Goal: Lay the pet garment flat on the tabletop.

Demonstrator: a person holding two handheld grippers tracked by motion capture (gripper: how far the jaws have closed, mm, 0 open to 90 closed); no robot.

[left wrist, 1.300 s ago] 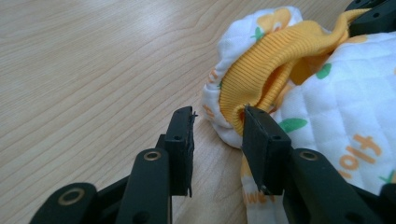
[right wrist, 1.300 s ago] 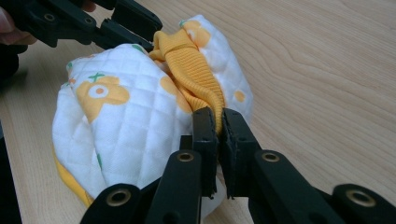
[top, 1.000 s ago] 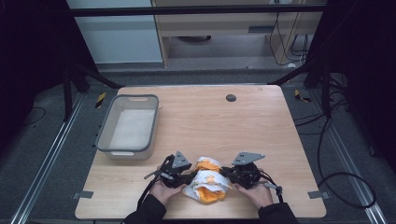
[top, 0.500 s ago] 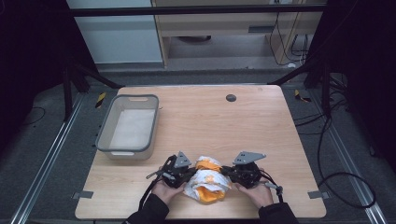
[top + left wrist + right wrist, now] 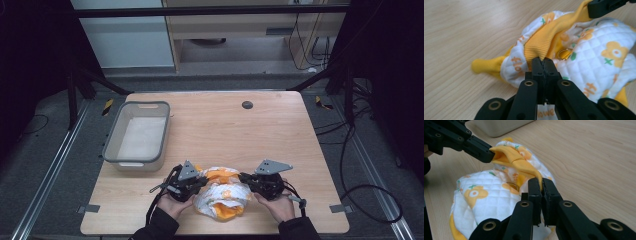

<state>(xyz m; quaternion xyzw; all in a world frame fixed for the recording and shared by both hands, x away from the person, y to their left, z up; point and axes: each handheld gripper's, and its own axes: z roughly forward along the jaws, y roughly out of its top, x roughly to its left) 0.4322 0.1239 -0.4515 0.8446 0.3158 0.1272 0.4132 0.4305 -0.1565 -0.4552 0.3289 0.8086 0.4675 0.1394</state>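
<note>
both grippers pinch the yellow ribbed hem (image 5: 541,41) of a quilted flower-print baby garment (image 5: 222,194), fingers clamped tight. left gripper (image 5: 199,181), its fingers just closed on the hem, and right gripper (image 5: 246,178) grip opposite ends, likely to stretch it open. the grey tub (image 5: 112,150) waits just beyond the garment.

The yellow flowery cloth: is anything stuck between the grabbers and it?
Nothing visible is. The left gripper is pinched shut right on the yellow ribbed band of the flowery cloth, and the right gripper is shut on the same band further along. Both touch it directly.

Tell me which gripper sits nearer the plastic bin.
The left gripper, shut on the yellow ribbed trim; the bin stands just beyond it, while the right gripper holds the garment's far side.
</note>
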